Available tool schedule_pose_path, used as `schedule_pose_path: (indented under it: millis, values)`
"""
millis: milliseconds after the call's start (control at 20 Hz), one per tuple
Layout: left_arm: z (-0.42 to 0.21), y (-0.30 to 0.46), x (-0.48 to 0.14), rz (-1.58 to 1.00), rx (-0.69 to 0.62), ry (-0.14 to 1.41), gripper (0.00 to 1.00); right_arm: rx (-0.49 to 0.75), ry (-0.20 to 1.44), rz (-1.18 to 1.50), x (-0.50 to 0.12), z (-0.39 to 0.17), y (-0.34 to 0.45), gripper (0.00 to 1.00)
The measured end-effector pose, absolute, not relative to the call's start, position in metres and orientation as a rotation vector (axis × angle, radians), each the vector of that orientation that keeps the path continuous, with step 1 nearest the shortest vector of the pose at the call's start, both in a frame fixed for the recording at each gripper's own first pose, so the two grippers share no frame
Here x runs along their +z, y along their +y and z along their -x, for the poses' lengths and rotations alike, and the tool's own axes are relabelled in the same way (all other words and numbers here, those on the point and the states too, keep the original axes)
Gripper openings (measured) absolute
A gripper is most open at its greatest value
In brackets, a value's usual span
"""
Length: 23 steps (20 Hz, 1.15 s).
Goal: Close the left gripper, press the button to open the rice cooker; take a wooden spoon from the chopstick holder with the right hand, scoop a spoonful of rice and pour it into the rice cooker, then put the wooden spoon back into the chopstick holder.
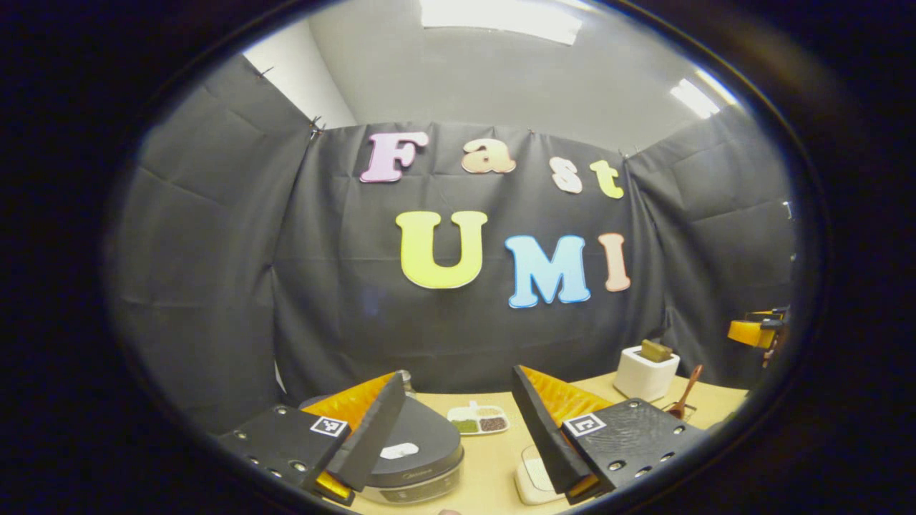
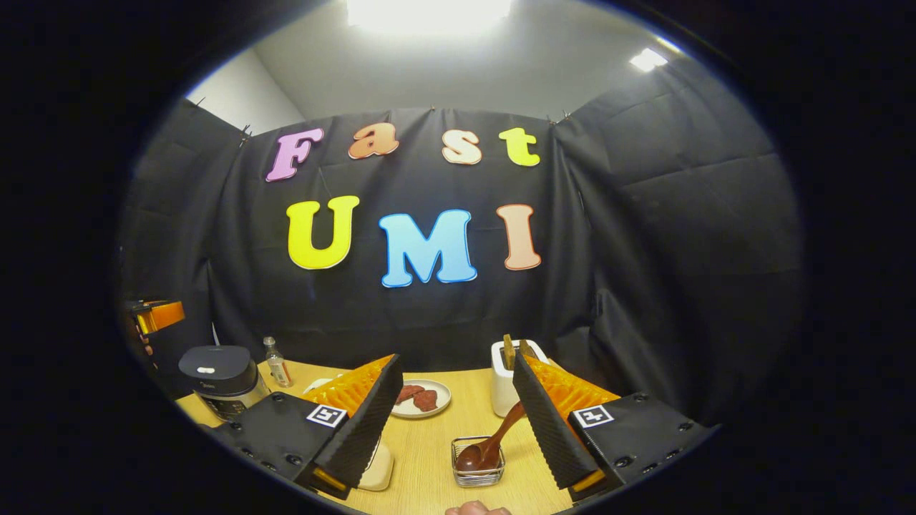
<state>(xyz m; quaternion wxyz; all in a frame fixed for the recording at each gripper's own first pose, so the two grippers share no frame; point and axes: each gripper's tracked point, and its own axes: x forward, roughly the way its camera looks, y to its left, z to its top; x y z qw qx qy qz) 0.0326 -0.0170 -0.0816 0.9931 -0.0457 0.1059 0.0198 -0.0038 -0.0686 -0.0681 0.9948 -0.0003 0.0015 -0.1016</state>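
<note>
Basically, rice cooker [image 1: 411, 450] sat lid-down at bottom centre of the left gripper view, pale button [image 1: 399, 450] on top of the lid; in the right gripper view it was at lower left [image 2: 218, 379]. Judged heavy and stiff, so it shouldn't slide under a press; the button was small, so push with closed fingertips straight down on it.

Left hand-held gripper [image 1: 458, 429] was spread wide, holding nothing, hovering just above the cooker lid. It needed closing before the press.

Wooden spoon [image 2: 494, 443] leaned bowl-down in a small wire basket [image 2: 478, 465] at bottom centre of the right gripper view, handle rising toward upper right. Likely light, rigid, a bit slick; grab mid-handle, clear of the basket rim.

Right hand-held gripper [image 2: 458, 422] was also wide open and empty, the spoon between its fingers but farther off.

Around: white holder [image 2: 504, 383] behind the spoon, plate [image 2: 422, 397] with reddish pieces, small bottle [image 2: 278, 363] beside the cooker, divided tray [image 1: 478, 420] of grains behind the cooker, a pale flat item [image 1: 533, 476] on the table [image 2: 429, 486] near the bottom edge. Nothing blocked the button; the white holder stood close to the spoon handle.
</note>
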Motion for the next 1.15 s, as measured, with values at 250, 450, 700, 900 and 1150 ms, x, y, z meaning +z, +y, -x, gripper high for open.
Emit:
schedule_pose_path:
  millis: [250,450,700,900,1150]
  values:
    - [-0.02,-0.003,-0.071,0.06,0.097,0.167,0.91,-0.236,-0.025,-0.003,-0.062,0.014,-0.083,0.98]
    - [-0.013,-0.005,-0.086,0.102,0.111,0.194,0.93,-0.233,-0.031,0.02,-0.053,0.017,-0.085,0.98]
    - [-0.01,-0.003,-0.086,0.06,0.142,0.203,0.91,-0.213,-0.018,0.057,-0.06,0.016,-0.078,0.98]
    - [-0.01,-0.011,-0.09,0.039,0.133,0.19,0.91,-0.178,-0.017,0.058,-0.065,0.015,-0.068,0.92]
    - [-0.009,-0.018,-0.091,0.021,0.151,0.197,0.91,-0.14,-0.018,0.059,-0.07,0.016,-0.061,0.97]
